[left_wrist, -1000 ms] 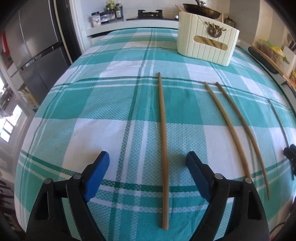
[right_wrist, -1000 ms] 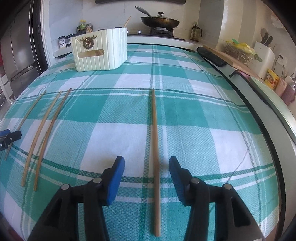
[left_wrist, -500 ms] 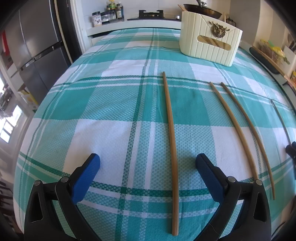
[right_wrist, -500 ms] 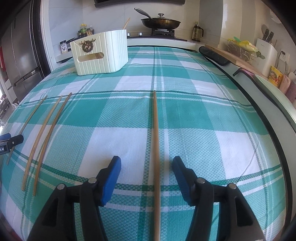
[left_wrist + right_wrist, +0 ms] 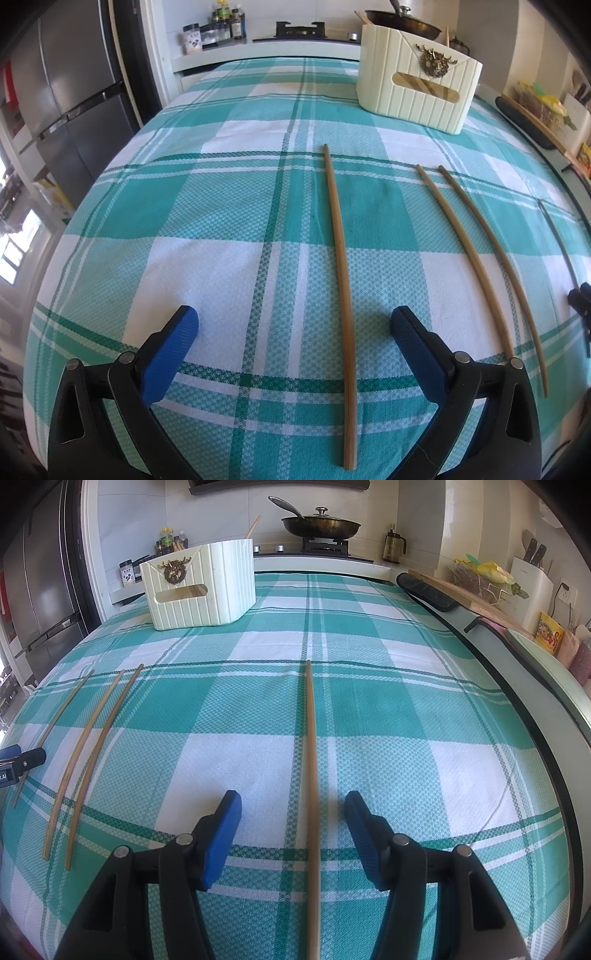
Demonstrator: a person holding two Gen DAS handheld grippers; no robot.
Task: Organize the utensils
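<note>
Left wrist view: 4 chopsticks [image 5: 341, 258] on cloth [image 5: 221, 221], 1 box [image 5: 417, 92].
Left gripper [image 5: 293, 332]: wide open, empty, chopstick between fingers.
Right gripper [image 5: 291, 814]: open, empty, straddling chopstick [image 5: 312, 760].

Four bamboo chopsticks [image 5: 341, 258] flat, ribbed holder [image 5: 417, 92] upright

So the left gripper [image 5: 293, 326] is spread way wider than a second ago, with its chopstick [image 5: 341, 258] now nearer the right pad. The right gripper [image 5: 291, 821] opens up a bit too, and its chopstick [image 5: 312, 775] runs off the bottom edge.
</note>
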